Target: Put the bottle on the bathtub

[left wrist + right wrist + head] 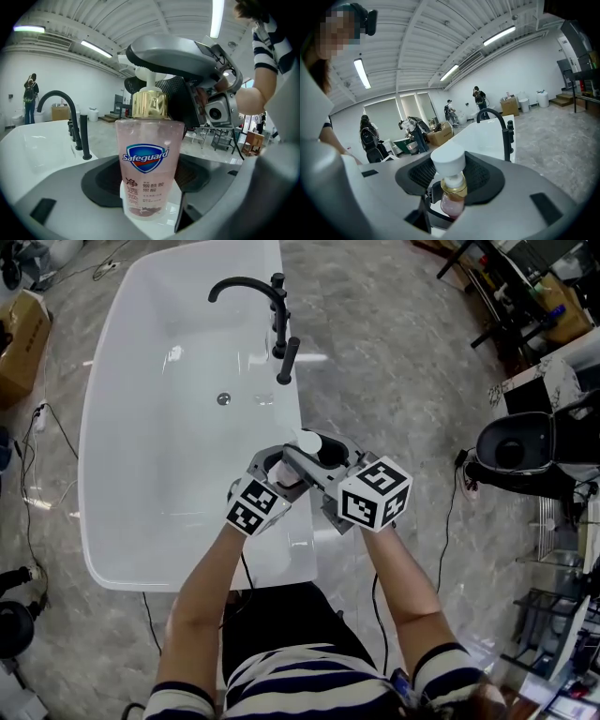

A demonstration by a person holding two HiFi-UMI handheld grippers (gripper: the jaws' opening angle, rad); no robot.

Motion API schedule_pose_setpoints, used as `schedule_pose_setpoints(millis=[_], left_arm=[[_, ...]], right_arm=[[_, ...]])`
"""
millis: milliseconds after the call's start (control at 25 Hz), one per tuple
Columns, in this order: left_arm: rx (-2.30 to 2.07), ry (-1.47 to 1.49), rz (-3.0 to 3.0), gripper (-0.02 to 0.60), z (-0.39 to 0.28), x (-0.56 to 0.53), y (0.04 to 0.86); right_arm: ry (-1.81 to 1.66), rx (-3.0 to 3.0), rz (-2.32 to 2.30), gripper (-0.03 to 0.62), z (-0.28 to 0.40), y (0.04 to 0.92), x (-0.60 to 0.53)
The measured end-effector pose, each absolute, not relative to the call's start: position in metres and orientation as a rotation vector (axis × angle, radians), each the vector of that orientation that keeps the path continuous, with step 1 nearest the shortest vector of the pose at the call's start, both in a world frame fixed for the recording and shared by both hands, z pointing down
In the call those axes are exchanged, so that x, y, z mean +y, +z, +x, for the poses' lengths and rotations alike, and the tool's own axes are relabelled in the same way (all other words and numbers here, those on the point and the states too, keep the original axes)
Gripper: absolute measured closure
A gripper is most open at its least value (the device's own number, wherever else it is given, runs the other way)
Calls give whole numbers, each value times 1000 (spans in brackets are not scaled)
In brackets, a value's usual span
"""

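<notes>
A clear bottle (147, 164) of pink soap with a gold collar and a white pump head (449, 161) stands upright between my two grippers. My left gripper (150, 192) is shut on its body. My right gripper (450, 187) is shut round its pump head, and its grey jaw (187, 56) arches over the pump in the left gripper view. In the head view both grippers (281, 470) (323, 460) meet over the right rim of the white bathtub (291, 549), where only the bottle's white top (307, 440) shows. The bottle's base is hidden there.
A black faucet (253, 292) with upright handles (286, 357) stands on the tub's rim further along. A drain (223, 398) sits in the tub floor. To the right are a black toilet (525, 446) and metal racks, and a cardboard box (19, 343) at the left. People stand far off.
</notes>
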State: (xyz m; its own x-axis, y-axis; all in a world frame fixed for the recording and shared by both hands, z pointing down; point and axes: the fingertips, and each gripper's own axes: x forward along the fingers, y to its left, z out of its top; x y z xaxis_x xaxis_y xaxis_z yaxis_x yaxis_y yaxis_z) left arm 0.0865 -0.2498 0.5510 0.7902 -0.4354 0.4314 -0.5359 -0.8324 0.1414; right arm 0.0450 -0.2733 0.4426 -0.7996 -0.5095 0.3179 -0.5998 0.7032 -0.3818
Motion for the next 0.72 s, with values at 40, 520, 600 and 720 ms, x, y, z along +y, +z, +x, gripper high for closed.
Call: schedule_pose_setpoints(millis=[40, 520, 600, 720], left_arm=[[-757, 571, 2728, 261, 86, -255, 554], [-857, 535, 2715, 261, 85, -308, 572], [-869, 538, 2723, 261, 85, -318, 573], [-874, 556, 2739, 261, 83, -332, 577]], right_arm=[[701, -2722, 894, 410, 44, 444, -277], [591, -2696, 887, 410, 41, 463, -324], [563, -2693, 877, 410, 41, 465, -331], [533, -2691, 864, 410, 39, 468, -343]])
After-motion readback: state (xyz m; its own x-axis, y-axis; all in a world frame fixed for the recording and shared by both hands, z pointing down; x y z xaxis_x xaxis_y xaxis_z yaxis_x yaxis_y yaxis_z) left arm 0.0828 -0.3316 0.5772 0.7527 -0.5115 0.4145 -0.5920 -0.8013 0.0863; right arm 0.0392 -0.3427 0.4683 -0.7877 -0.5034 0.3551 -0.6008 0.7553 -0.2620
